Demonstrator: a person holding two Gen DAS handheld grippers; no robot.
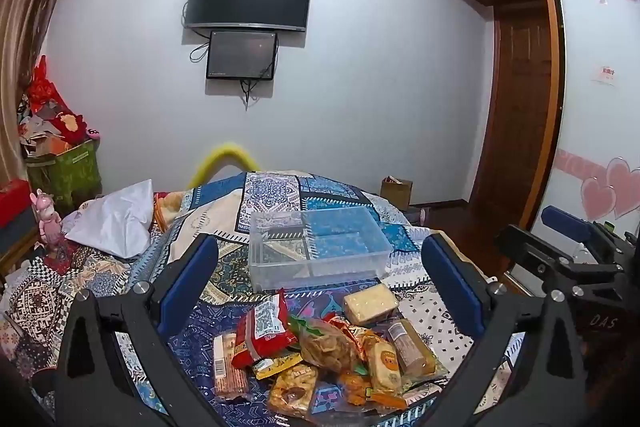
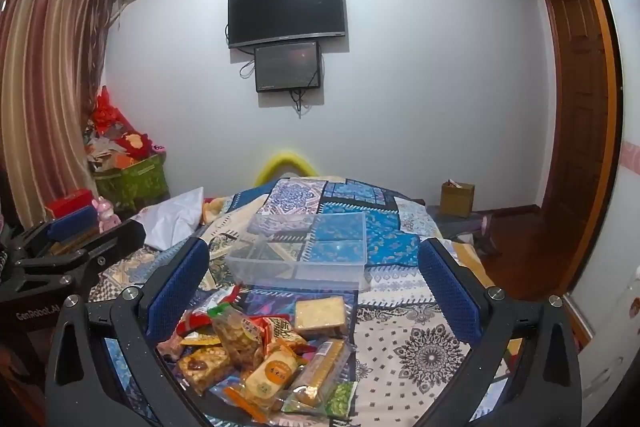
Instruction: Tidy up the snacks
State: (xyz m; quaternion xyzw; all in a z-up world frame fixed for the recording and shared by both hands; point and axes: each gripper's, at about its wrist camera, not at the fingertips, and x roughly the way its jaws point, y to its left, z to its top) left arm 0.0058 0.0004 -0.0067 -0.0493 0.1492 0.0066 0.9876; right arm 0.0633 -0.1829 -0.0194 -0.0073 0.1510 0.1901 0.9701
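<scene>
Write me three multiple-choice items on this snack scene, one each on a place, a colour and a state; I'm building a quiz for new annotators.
1. Where does the pile of wrapped snacks lie relative to the clear plastic divided box?
A. inside it
B. on the bedspread, nearer the cameras
C. beyond it, by the wall

2. What colour are the gripper pads?
A. blue
B. red
C. white

3. What state is the clear box in?
A. filled with snacks
B. closed with a lid
C. open and empty

Key: 1 B, the pile sits on the patterned bedspread before the box; 2 A, every pad in view is blue; 3 C, the bedspread shows through its compartments.
</scene>
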